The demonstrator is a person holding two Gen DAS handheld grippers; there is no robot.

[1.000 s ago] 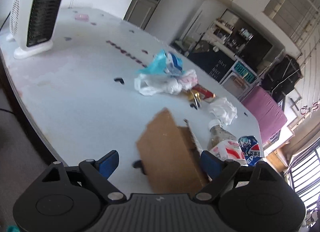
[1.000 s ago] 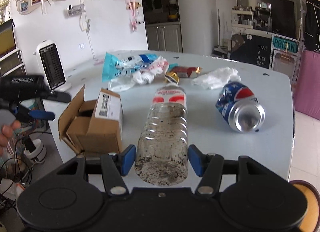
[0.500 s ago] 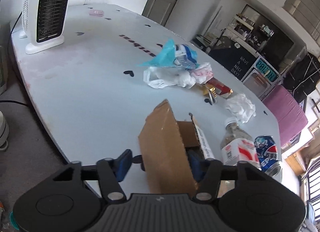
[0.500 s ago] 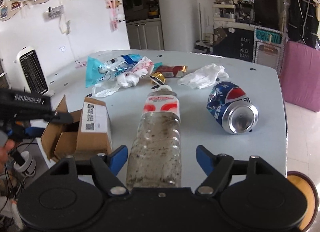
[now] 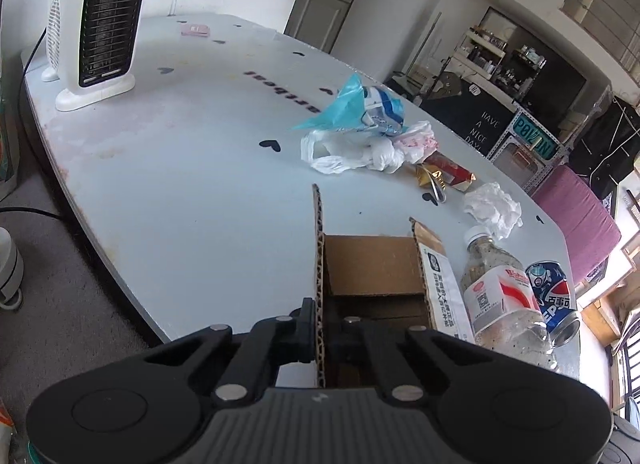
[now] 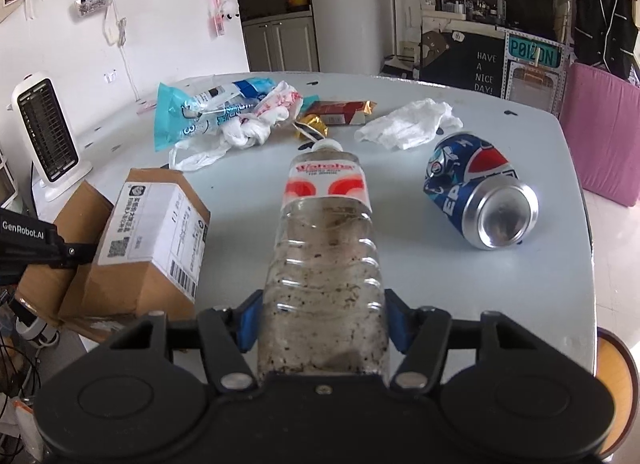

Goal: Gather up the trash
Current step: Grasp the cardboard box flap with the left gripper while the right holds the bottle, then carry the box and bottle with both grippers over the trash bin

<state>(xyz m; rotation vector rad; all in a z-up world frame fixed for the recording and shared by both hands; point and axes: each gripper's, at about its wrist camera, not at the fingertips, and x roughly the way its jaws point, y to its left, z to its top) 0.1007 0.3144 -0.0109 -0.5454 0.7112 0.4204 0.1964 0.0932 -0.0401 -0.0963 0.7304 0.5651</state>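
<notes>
**Claw Grip Status: Box Flap and Bottle**

The left claw [image 5: 320, 324] is clamped on the upright flap of the open cardboard box [image 5: 372, 272]; its pads are hidden by the flap. The box stands at the near edge of the desk [image 5: 180, 184]. The right claw [image 6: 322, 318] is closing around the lying plastic bottle [image 6: 326, 232], whose base is cut off by the claw body; pad contact is hard to make out. A dented soda can [image 6: 482, 200] lies near the bottle, apart from it. Farther back, a crumpled tissue [image 6: 408, 124], snack wrappers [image 6: 340, 112] and plastic bags [image 6: 224, 116] are piled. A heater [image 5: 96, 20] stands at the far corner.
</notes>
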